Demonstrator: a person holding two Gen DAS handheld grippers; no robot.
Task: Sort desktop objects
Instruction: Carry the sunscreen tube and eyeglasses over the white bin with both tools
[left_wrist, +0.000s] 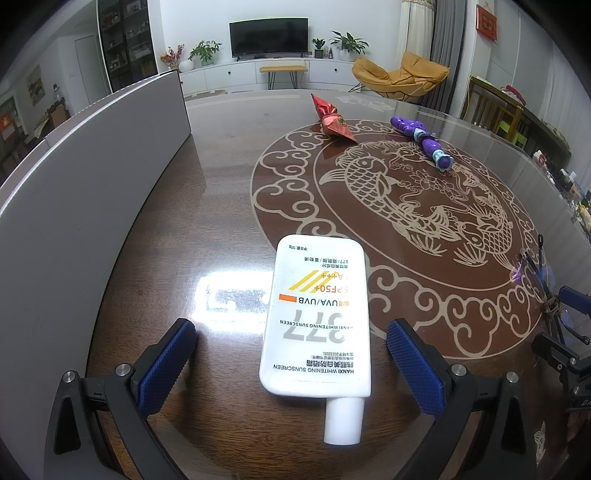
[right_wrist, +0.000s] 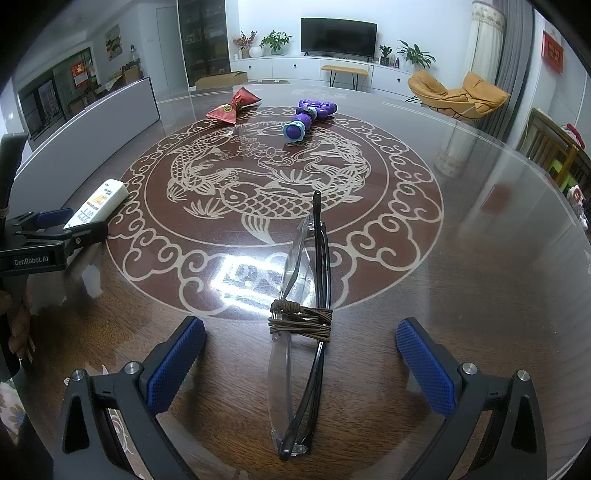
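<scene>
A white sunscreen tube (left_wrist: 316, 325) lies flat on the round table, cap toward me, between the open fingers of my left gripper (left_wrist: 291, 365); neither pad touches it. It also shows in the right wrist view (right_wrist: 96, 205). Folded black-framed glasses (right_wrist: 306, 325) wrapped with brown cord lie between the open fingers of my right gripper (right_wrist: 301, 365), untouched; they show in the left wrist view (left_wrist: 543, 288). A red foil pouch (left_wrist: 334, 120) (right_wrist: 232, 105) and a purple toy (left_wrist: 424, 138) (right_wrist: 308, 116) lie at the far side.
A long grey box wall (left_wrist: 74, 206) (right_wrist: 88, 129) stands along the table's left side. The brown table (left_wrist: 221, 221) has a carp pattern under glass. The left gripper's body (right_wrist: 40, 240) shows at the right view's left edge. Chairs stand beyond the table.
</scene>
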